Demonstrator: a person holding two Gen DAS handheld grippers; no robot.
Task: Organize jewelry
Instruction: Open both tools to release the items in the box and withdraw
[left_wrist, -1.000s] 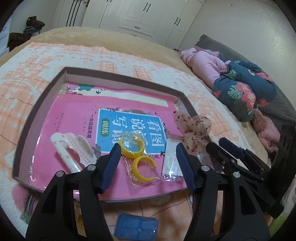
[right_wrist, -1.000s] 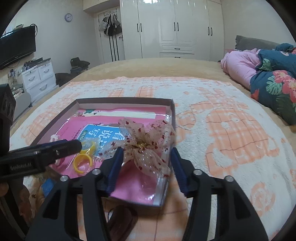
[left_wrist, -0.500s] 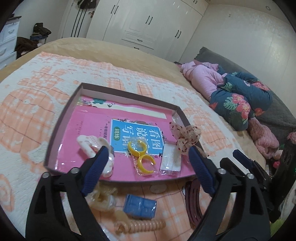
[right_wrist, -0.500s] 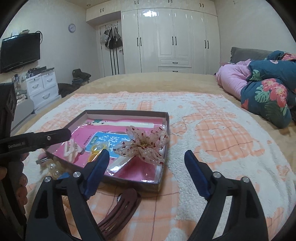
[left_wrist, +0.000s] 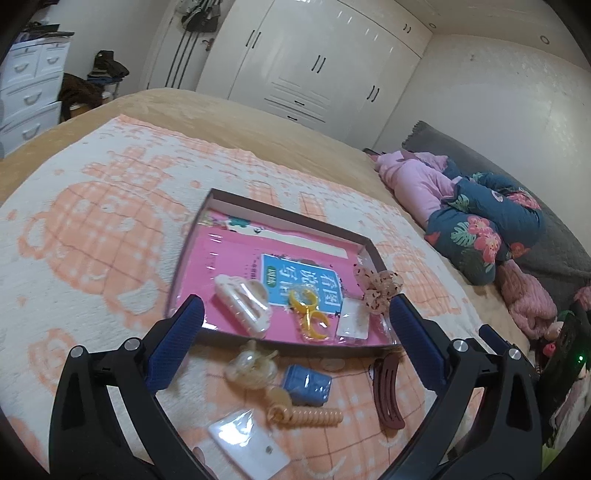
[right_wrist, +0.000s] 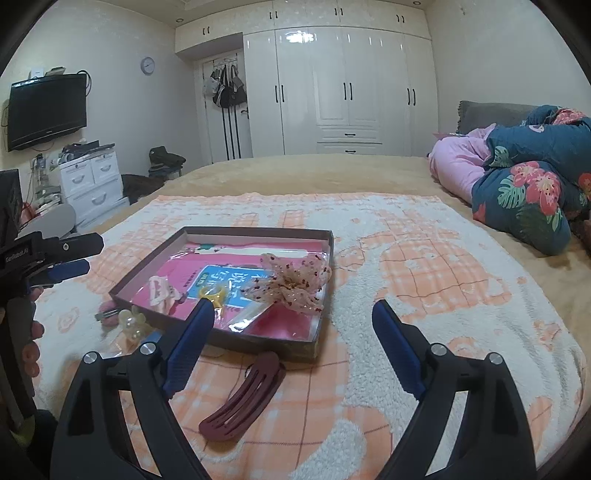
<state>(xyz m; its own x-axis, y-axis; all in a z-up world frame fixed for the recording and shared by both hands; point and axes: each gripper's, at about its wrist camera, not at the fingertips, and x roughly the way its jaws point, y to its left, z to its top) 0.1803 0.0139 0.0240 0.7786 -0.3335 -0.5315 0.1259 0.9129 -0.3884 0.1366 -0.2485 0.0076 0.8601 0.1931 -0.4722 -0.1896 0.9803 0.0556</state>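
Observation:
A shallow brown box (left_wrist: 295, 221) (right_wrist: 258, 233) lies on the bed with a pink book inside. In it are a white hair claw (left_wrist: 242, 302), yellow rings (left_wrist: 308, 312), a small clear packet (left_wrist: 352, 323) and a spotted fabric bow (left_wrist: 378, 288) (right_wrist: 291, 282). In front of the box lie a clear claw clip (left_wrist: 251, 365), a blue packet (left_wrist: 306, 384), a spiral hair tie (left_wrist: 306, 415), a white card (left_wrist: 249, 445) and a maroon hair clip (left_wrist: 386, 391) (right_wrist: 243, 397). My left gripper (left_wrist: 295, 345) is open and empty above these loose items. My right gripper (right_wrist: 291, 350) is open and empty above the maroon clip.
The bed has a white and orange plush blanket (right_wrist: 424, 295). Pink and floral bedding (right_wrist: 524, 184) is piled at the right. White wardrobes (right_wrist: 343, 92) stand behind, and a dresser (right_wrist: 88, 181) and TV (right_wrist: 46, 110) at the left.
Both grippers have opened wide and pulled back and up from the box. The bow and the yellow rings now lie in the box, free of the fingers.

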